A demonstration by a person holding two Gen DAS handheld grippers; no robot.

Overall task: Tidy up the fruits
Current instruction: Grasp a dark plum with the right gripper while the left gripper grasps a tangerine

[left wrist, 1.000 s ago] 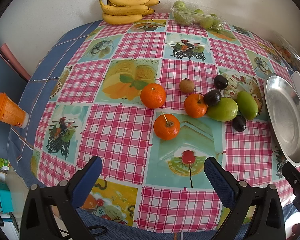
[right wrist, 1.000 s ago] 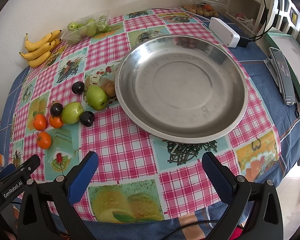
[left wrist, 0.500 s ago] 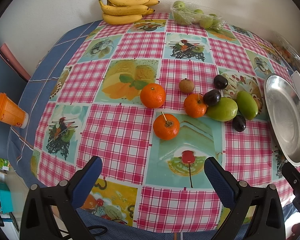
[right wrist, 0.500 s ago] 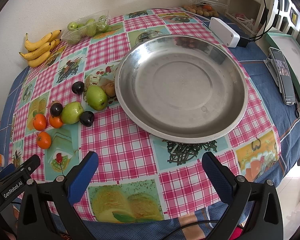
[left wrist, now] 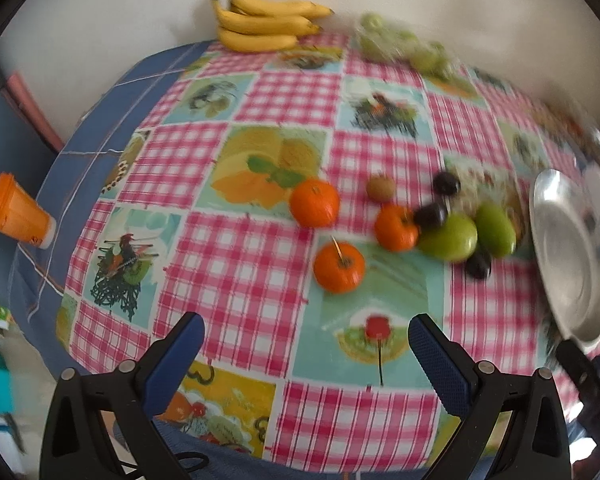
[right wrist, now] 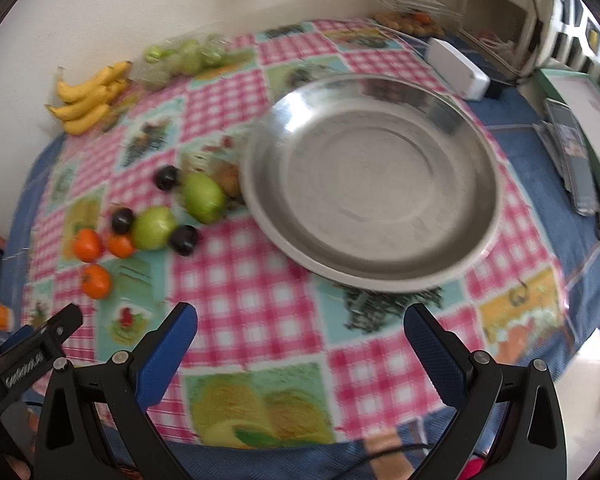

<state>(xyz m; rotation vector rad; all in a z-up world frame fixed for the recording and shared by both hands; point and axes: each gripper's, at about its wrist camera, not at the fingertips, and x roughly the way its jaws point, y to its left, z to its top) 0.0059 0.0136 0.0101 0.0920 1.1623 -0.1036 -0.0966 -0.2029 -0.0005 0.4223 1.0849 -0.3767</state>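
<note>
Loose fruit lies on the checked tablecloth: three oranges, the nearest (left wrist: pixel 339 268) with a stem, two green fruits (left wrist: pixel 449 237) (right wrist: pixel 202 197), three dark plums (right wrist: pixel 183 240) and a small brown fruit (left wrist: pixel 380 188). A wide steel plate (right wrist: pixel 380 264) sits empty right of them. My left gripper (left wrist: pixel 306 330) hovers open over the table's near edge, short of the stemmed orange. My right gripper (right wrist: pixel 300 320) is open in front of the plate, holding nothing. The left gripper's body (right wrist: pixel 28 344) shows at the lower left of the right wrist view.
Bananas (left wrist: pixel 264 24) and a clear pack of green fruit (left wrist: pixel 404 46) rest by the far wall. A white box (right wrist: pixel 458 68), a phone (right wrist: pixel 576 160) and a tray of small fruit (right wrist: pixel 410 20) lie beyond the plate. An orange cup (left wrist: pixel 16 212) stands off the table's left edge.
Both views have shifted and blurred; both grippers have moved slightly forward over the table. The fruit and plate lie where they were. Both jaws stay open.
</note>
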